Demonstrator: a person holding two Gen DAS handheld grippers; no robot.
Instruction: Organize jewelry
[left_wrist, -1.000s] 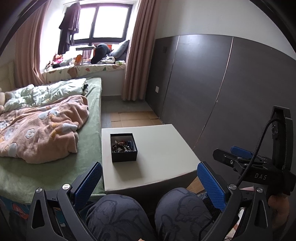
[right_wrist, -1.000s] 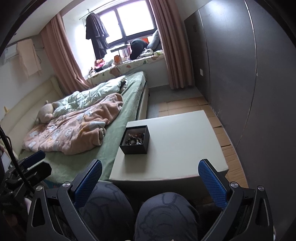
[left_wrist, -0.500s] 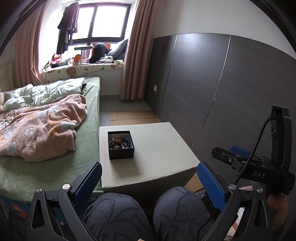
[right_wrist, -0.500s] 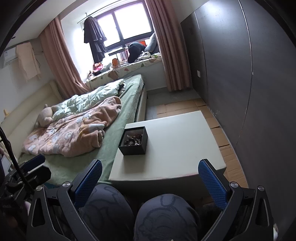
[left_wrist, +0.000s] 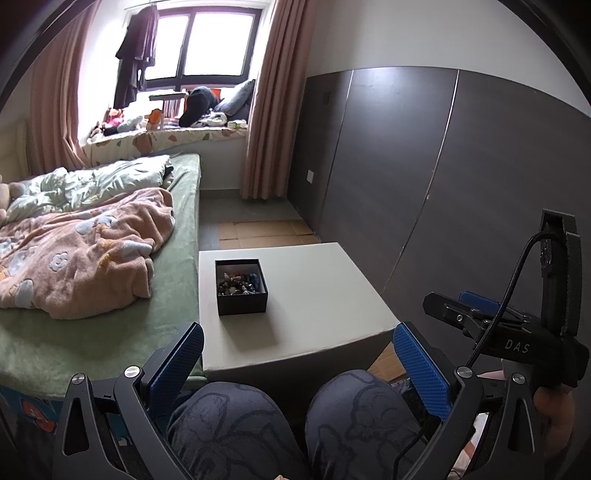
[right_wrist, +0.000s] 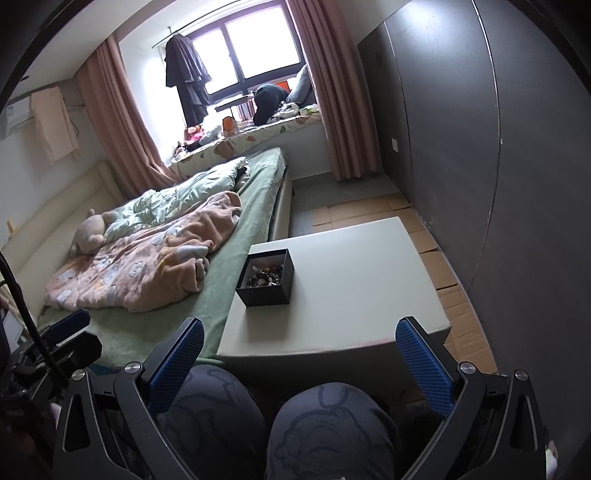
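A small black open box (left_wrist: 241, 290) (right_wrist: 267, 277) holding a heap of mixed jewelry (left_wrist: 238, 284) (right_wrist: 265, 276) stands on a low white table (left_wrist: 314, 295) (right_wrist: 351, 280), near its left edge. My left gripper (left_wrist: 299, 365) is open, held over the person's knees (left_wrist: 295, 424), well short of the table. My right gripper (right_wrist: 301, 363) is open too, also above the knees and apart from the box. Each gripper shows at the edge of the other's view: the right gripper (left_wrist: 476, 314), the left gripper (right_wrist: 59, 339).
A bed (left_wrist: 92, 258) with a pink blanket (right_wrist: 147, 262) runs along the table's left side. A dark panelled wall (left_wrist: 443, 184) stands to the right. Cardboard sheets (right_wrist: 436, 266) cover the floor beyond and beside the table. A window seat with clutter (left_wrist: 177, 122) is at the far end.
Both views have shifted slightly, the box sitting a little further left and higher in frame. Both grippers stay open; the box has not moved on the table.
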